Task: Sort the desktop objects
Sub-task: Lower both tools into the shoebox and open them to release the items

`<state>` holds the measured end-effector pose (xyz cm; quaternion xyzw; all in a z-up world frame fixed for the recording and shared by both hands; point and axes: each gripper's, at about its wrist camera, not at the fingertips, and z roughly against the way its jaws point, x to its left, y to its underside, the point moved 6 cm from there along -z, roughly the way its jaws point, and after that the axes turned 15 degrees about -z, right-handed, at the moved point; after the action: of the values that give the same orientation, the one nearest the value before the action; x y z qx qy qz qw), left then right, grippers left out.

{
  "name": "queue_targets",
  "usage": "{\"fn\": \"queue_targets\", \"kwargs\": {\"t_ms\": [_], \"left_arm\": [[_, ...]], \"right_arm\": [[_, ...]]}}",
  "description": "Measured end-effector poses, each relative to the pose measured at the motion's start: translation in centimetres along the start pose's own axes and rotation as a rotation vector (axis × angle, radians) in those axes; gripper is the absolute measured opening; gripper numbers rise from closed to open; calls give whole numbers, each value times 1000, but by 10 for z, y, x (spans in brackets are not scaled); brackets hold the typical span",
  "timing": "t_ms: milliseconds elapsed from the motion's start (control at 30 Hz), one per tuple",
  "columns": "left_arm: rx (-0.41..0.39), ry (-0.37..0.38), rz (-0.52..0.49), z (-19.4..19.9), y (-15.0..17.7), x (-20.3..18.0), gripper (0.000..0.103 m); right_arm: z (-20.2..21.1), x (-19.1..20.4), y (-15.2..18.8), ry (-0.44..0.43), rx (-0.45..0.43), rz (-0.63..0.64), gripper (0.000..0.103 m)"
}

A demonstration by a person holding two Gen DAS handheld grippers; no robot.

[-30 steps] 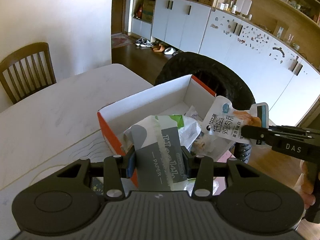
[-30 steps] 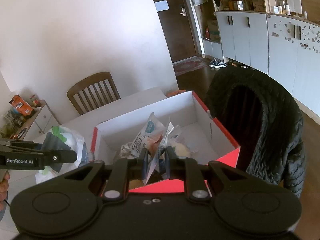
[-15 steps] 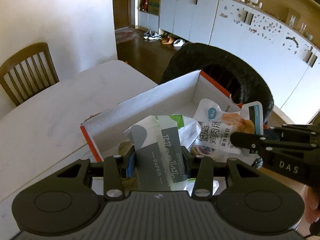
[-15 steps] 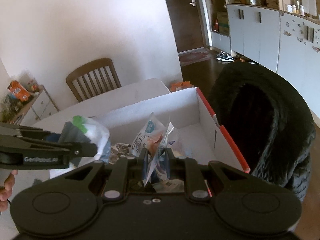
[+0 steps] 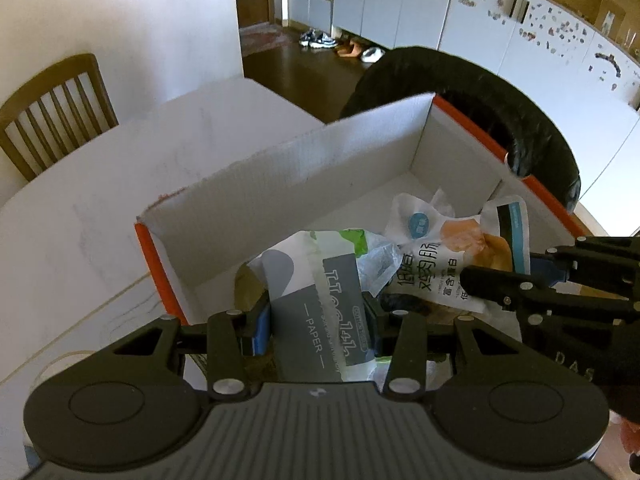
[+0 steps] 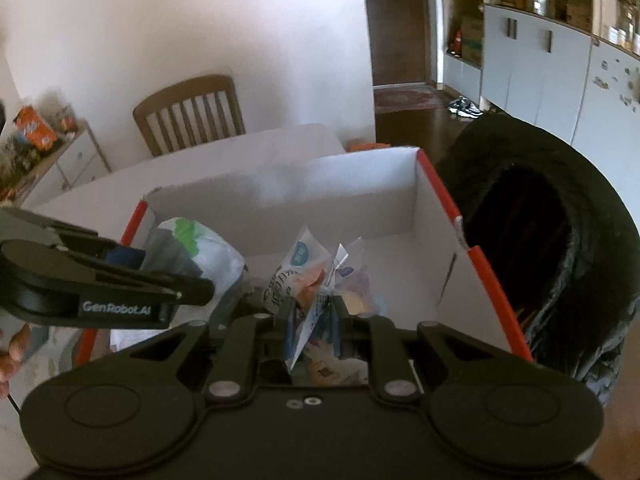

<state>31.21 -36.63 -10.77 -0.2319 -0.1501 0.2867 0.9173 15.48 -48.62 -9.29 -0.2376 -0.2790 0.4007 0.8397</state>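
My left gripper [image 5: 318, 312] is shut on a grey-and-white tissue pack [image 5: 320, 300] printed PAPER, with a green patch at its top. It hangs over the near left part of an open white cardboard box [image 5: 288, 176] with orange edges. My right gripper [image 6: 314, 310] is shut on the lower edge of a white snack pouch [image 6: 298, 272] with a blue dot and orange picture. In the left wrist view the pouch [image 5: 436, 252] stands just right of the tissue pack, over the box. The box floor near both grippers holds several wrappers, partly hidden.
The box [image 6: 360, 188] sits on a white table [image 5: 80, 208]. A black padded chair back [image 6: 560, 216] stands just right of the box. A wooden chair [image 6: 192, 112] is at the table's far side, and white cabinets [image 5: 500, 32] line the far wall.
Both grippers have come forward and down with their loads. They now hang over the box's inside instead of at its near rim. The box looks larger in both views.
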Motion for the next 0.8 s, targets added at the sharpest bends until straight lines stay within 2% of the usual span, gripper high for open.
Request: {"fn": "queue_targets", "kwargs": {"t_ms": [133, 300, 433, 500, 533, 800], "left_arm": [[1, 3, 1, -5, 2, 1, 43], [3, 32, 18, -8, 5, 4, 50], [-2, 46, 20, -8, 7, 6, 59], [2, 42, -8, -8, 8, 2, 71], [3, 39, -18, -8, 8, 1, 73], [-5, 53, 9, 1, 17, 3, 76]], "right_arm": [[-7, 3, 5, 1, 15, 30, 17], [-9, 3, 10, -3, 32, 75, 17], [-6, 1, 8, -15, 30, 91, 23], [-5, -1, 8, -23, 35, 89, 24], [-5, -3, 8, -23, 37, 87, 26], [8, -10, 8, -68, 52, 83, 41]]}}
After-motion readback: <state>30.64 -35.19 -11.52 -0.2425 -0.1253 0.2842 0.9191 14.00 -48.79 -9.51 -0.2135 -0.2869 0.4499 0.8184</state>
